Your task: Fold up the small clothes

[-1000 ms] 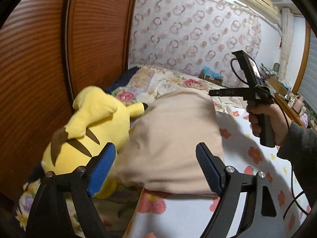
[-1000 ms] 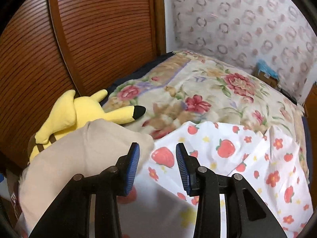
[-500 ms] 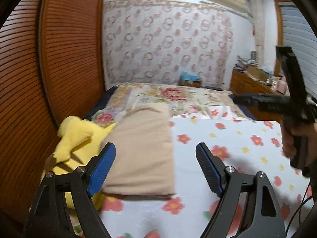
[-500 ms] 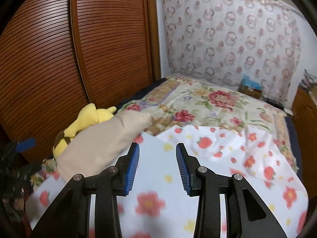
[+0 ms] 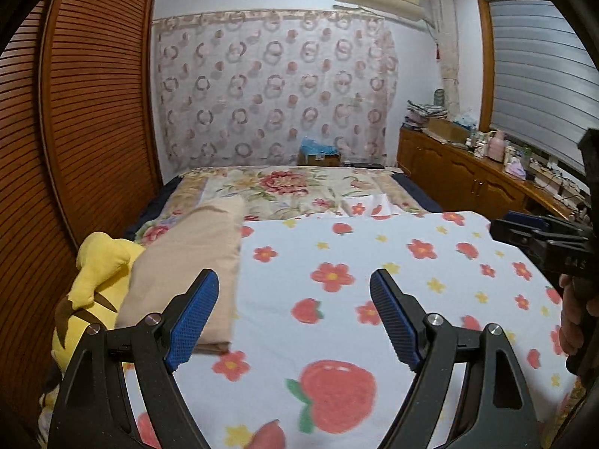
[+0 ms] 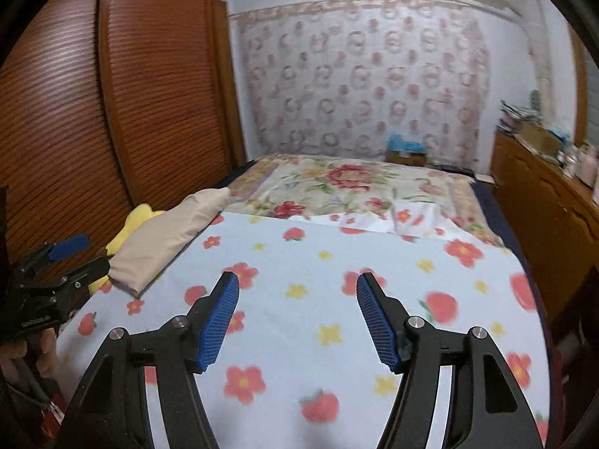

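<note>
A folded beige garment (image 5: 191, 265) lies at the left edge of the bed (image 5: 408, 187), resting partly on the white blanket (image 5: 374, 262) printed with red flowers and strawberries and partly against a yellow plush toy (image 5: 93, 280) that sits between it and the slatted wooden wardrobe doors (image 5: 86, 112). The left gripper (image 5: 292, 318) hangs above the near part of the blanket with its blue pads spread wide and nothing between them; the garment's near corner shows just behind its left pad. The right gripper (image 6: 295, 321) hovers over the blanket farther right, its jaws opening and empty. Beyond the blanket lies a floral quilt (image 6: 348, 187), with a patterned curtain (image 5: 273, 86) on the far wall.
</note>
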